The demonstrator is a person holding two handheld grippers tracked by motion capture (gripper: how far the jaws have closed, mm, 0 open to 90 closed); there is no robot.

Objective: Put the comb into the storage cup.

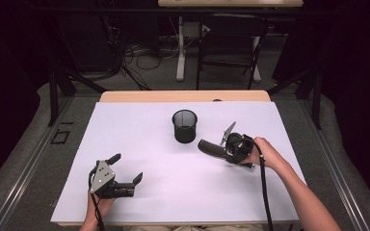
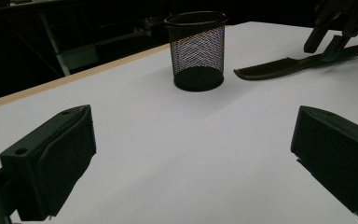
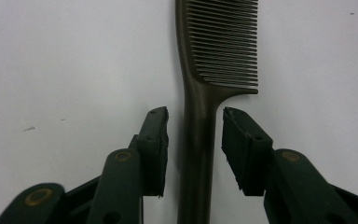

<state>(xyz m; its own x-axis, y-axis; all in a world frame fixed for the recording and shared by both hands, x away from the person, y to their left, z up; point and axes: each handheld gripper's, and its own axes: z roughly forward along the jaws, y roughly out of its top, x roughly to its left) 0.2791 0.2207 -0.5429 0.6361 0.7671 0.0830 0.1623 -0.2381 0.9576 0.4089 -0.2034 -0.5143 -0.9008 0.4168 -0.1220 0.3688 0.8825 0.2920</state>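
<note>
High view: one black wire-mesh cup [image 1: 184, 125] standing upright mid-desk, one dark plastic comb [image 1: 212, 147] lying flat just right of it, wide bare white desk [image 1: 173, 192] all round. Left gripper [image 1: 125, 169] near the front edge, jaws released. Left gripper view: cup [image 2: 198, 50] and comb [image 2: 279, 67] well ahead, apart. Right gripper view: right gripper [image 3: 194, 147] straddling the comb handle [image 3: 198, 154], jaws released, narrow gaps either side.

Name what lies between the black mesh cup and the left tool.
Nothing: in the left gripper view, bare white table sheet runs from the left tool up to the black mesh cup.
</note>
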